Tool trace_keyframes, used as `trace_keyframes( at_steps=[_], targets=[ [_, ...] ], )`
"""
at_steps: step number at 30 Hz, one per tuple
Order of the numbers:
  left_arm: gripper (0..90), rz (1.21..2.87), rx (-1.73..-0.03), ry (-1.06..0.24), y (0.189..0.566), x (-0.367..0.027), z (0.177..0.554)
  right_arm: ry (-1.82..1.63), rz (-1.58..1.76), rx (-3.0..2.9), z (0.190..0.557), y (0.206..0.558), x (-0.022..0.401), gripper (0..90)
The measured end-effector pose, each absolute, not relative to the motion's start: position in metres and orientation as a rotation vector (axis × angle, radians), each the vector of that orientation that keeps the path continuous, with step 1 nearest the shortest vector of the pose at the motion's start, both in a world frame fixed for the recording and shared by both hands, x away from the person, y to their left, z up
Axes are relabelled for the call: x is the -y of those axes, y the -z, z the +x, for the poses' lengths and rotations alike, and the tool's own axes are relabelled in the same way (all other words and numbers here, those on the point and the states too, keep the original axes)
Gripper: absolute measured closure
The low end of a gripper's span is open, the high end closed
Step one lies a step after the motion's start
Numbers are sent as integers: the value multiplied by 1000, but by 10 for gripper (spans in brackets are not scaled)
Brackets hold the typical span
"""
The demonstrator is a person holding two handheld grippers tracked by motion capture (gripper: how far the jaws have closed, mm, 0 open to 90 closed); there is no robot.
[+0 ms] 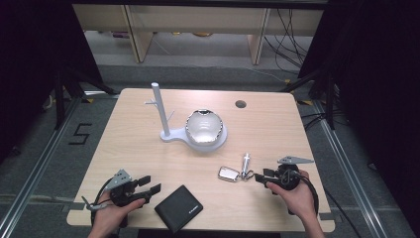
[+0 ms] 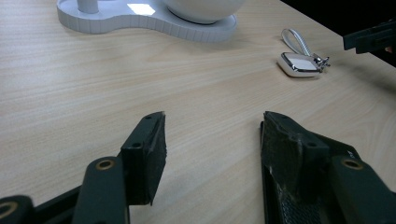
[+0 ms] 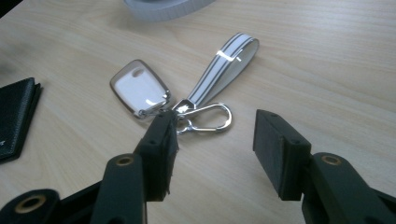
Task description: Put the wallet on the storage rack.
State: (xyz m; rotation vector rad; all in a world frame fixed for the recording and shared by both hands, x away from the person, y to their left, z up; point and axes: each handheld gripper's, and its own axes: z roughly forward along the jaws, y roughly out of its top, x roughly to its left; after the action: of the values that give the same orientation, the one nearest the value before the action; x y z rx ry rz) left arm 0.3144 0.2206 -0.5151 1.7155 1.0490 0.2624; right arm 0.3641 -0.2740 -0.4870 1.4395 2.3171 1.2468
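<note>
A: Hovering just right of the key fob (image 1: 228, 173), the right tool (image 1: 261, 177) stands released, its jaws wide apart with nothing between them; in the right gripper view one jaw tip sits at the carabiner (image 3: 208, 118), though contact cannot be told.

B: Where does the fob lie?

A: On the counter (image 1: 148, 148), right of centre in its near half, joined to a striped strap loop (image 3: 224, 70) and the single carabiner. One fob, one strap, one clip.

B: And the left tool (image 1: 146, 184)?

A: Released too, jaws spread over bare wood near the front edge, gripping nothing.

B: Any writing?

A: The black wallet (image 1: 179, 208) carries a small pale mark, too tiny to read. A "5" (image 1: 80, 133) is taped on the floor left of the counter.

B: Room to move?

A: Open wood lies between the fob and the white stand (image 1: 171, 135), which holds one upright post (image 1: 159, 106) and one shiny bowl (image 1: 203, 127). The wallet sits at the front edge, just beside the left tool. A round cable hole (image 1: 240, 104) marks the far right; the fob stays well clear of every edge.
</note>
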Motion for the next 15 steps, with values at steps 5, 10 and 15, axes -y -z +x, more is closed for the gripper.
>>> trace_keyframes(
  at_steps=[5, 10, 15],
  targets=[
    [441, 1754, -1024, -247, 510, -222, 308, -1231, 1346, -2435, 359, 479, 260, 710],
    [485, 1763, -1120, -108, 497, -219, 294, -1216, 1303, -2497, 358, 472, 245, 743],
    [449, 1809, -1167, -47, 495, -210, 286, -1228, 1284, -2506, 359, 469, 241, 712]
  ],
)
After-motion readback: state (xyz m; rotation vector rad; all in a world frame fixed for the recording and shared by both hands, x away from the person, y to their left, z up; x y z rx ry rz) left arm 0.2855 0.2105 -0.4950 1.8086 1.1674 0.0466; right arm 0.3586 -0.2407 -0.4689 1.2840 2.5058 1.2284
